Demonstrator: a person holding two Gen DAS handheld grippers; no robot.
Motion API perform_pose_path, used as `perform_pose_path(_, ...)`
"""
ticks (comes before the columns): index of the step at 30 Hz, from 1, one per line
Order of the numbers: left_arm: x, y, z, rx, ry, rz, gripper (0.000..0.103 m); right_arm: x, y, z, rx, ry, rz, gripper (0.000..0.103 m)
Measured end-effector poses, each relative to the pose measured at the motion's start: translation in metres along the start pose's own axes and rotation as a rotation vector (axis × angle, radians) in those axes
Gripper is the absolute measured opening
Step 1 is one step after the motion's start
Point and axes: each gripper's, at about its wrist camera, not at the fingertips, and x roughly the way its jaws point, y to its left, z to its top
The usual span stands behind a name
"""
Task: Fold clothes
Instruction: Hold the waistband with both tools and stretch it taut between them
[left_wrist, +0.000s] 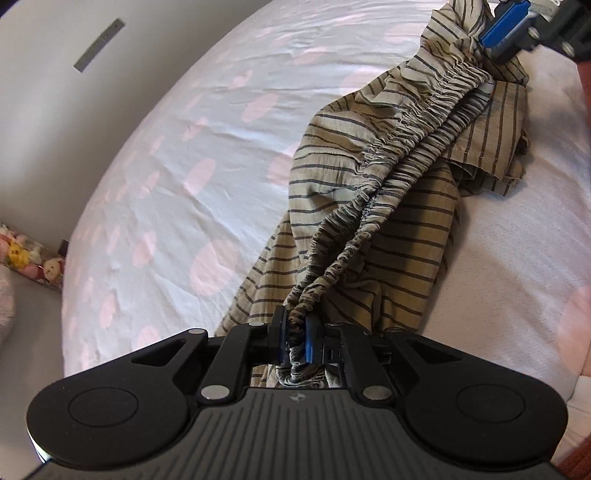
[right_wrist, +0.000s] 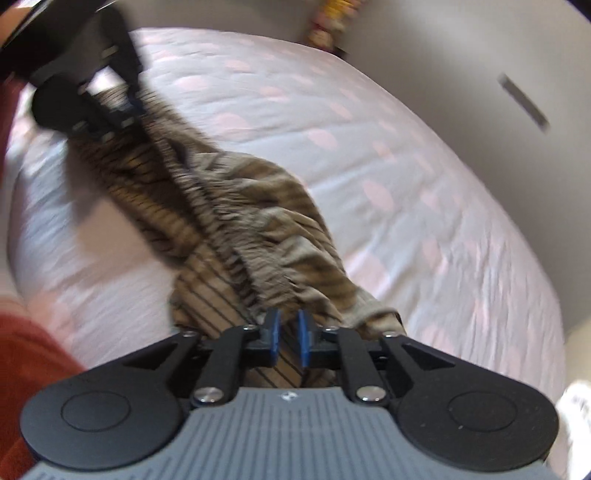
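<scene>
Plainly, the left gripper (left_wrist: 295, 334) is clamped on one end of the gathered elastic waistband (left_wrist: 417, 147) of the beige, dark-striped cotton trousers (left_wrist: 332, 173), which stretch away from it across the white bed sheet with pink spots (left_wrist: 166, 147) toward the right gripper (right_wrist: 288, 338). That one stands narrowly parted with striped cloth between its blue pads (right_wrist: 303, 339), and the blur leaves me unable to tell whether they press on it. If that far hold is loose, any pull could let the waistband spring back and bunch, leaving a crooked fold.
</scene>
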Motion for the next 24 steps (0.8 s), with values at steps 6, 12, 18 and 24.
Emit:
perform_pose_path(6, -0.004, 0.001, 0.0, -0.013, -0.022, 0.043, 0.007, 0.019, 0.05, 0.015, -0.321, -0.012, -0.1, 0.044)
perform_pose_path(12, -0.002, 0.01, -0.002, -0.075, -0.021, 0.052, 0.007, 0.046, 0.079, 0.011, -0.526, 0.024, -0.195, 0.043)
perform_pose_path(18, 0.002, 0.01, -0.003, -0.069, -0.018, 0.052, 0.007, 0.073, 0.09, -0.005, -0.687, 0.098, -0.261, 0.044)
perform_pose_path(24, 0.001, 0.007, -0.004, -0.05, -0.033, 0.07, 0.007, 0.055, 0.07, 0.001, -0.553, -0.009, -0.325, 0.035)
